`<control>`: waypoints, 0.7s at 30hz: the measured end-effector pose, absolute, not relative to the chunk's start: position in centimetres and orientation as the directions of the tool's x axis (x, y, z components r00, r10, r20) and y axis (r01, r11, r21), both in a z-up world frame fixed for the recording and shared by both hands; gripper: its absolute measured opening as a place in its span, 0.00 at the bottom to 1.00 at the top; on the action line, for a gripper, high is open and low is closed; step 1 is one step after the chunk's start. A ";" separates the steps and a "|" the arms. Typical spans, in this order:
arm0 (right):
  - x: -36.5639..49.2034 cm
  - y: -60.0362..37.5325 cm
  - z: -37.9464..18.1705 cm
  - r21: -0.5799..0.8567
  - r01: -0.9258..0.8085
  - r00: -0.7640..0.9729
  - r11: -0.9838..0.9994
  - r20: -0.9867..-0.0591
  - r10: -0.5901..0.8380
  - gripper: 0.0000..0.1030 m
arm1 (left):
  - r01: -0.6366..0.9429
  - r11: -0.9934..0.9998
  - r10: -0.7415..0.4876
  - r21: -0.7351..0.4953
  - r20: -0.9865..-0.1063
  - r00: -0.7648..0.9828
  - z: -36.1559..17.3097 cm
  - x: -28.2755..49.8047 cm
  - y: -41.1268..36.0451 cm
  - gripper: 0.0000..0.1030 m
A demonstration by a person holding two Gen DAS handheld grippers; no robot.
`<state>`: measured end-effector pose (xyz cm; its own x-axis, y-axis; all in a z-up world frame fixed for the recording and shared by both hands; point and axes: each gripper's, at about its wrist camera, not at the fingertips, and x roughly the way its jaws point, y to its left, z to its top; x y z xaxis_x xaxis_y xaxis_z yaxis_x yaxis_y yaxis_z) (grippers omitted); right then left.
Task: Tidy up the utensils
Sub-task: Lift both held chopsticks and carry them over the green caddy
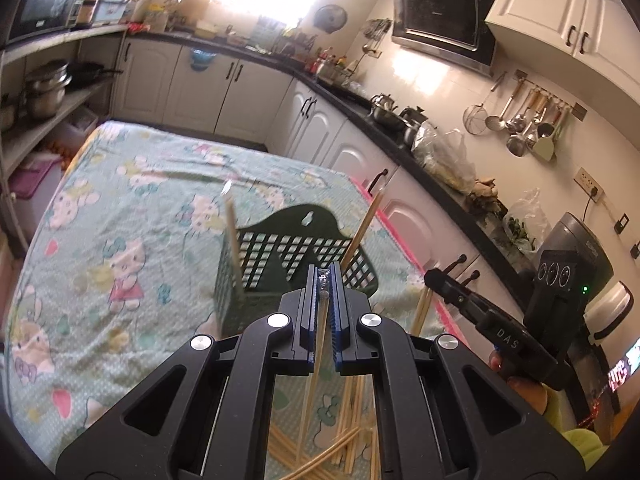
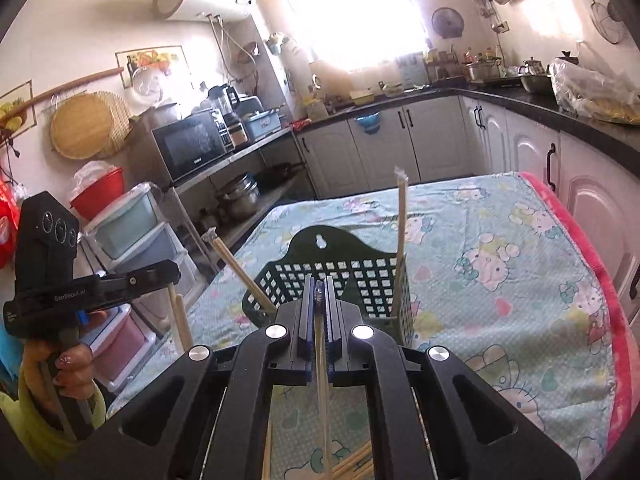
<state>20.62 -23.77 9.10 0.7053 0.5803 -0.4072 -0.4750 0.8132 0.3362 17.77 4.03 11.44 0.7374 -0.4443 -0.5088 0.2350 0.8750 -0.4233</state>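
A dark green slotted utensil basket (image 1: 280, 256) stands on the patterned tablecloth, also in the right wrist view (image 2: 340, 276). Two wrapped chopsticks stand in it, one at each side (image 1: 234, 240) (image 1: 362, 232). My left gripper (image 1: 324, 280) is shut on a wrapped chopstick (image 1: 318, 340), held just in front of the basket. My right gripper (image 2: 319, 290) is shut on another wrapped chopstick (image 2: 320, 360), also in front of the basket. A pile of loose chopsticks (image 1: 344, 436) lies on the cloth below both grippers.
The table (image 1: 120, 240) wears a green cartoon cloth with a pink edge (image 2: 600, 280). White cabinets and a black counter (image 1: 420, 160) run along the right. Shelves with pots (image 1: 44, 92) and plastic drawers (image 2: 132, 232) stand on the left.
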 end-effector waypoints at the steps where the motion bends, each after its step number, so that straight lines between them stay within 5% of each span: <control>1: 20.6 -23.9 9.2 0.337 -0.472 0.709 0.814 -0.403 0.579 0.04 | 0.242 0.875 -0.446 -0.420 -0.503 0.740 11.7 17.9 3.7 0.03; 21: 20.4 -25.1 12.4 0.325 -0.485 0.751 0.812 -0.320 0.577 0.04 | 0.296 0.872 -0.459 -0.390 -0.442 0.771 15.6 20.0 1.0 0.03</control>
